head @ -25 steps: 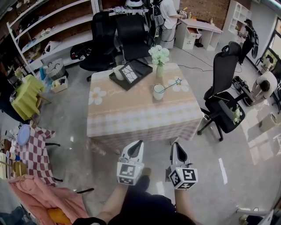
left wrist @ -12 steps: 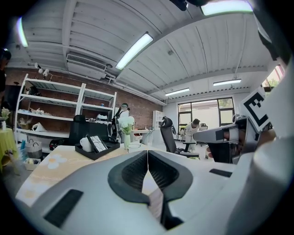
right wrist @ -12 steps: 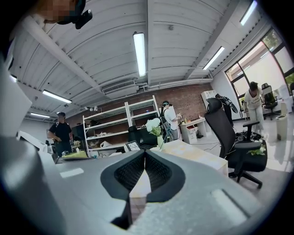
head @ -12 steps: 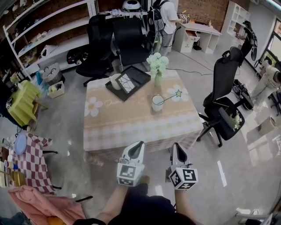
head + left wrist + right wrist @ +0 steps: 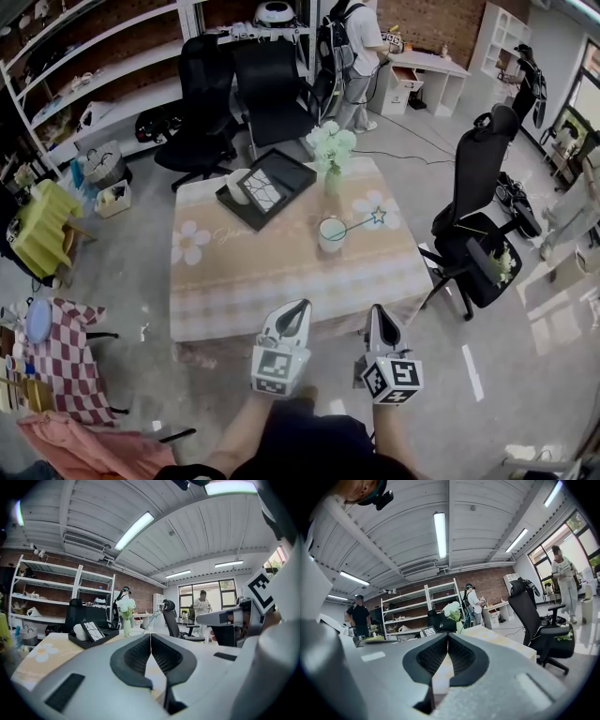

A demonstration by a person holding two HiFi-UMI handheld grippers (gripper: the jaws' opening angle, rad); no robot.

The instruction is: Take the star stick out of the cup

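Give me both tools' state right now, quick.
Left tool: closed, holding nothing.
Right tool: closed, holding nothing.

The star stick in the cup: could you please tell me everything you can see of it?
The star stick is a thin, pale rod tipped with a small star outlined in teal. Its lower end sits inside the white cup, and it leans over the rim towards the picture's right, so the star hangs above the flower-print tablecloth. Only the cup touches it. It is too small to tell its material.
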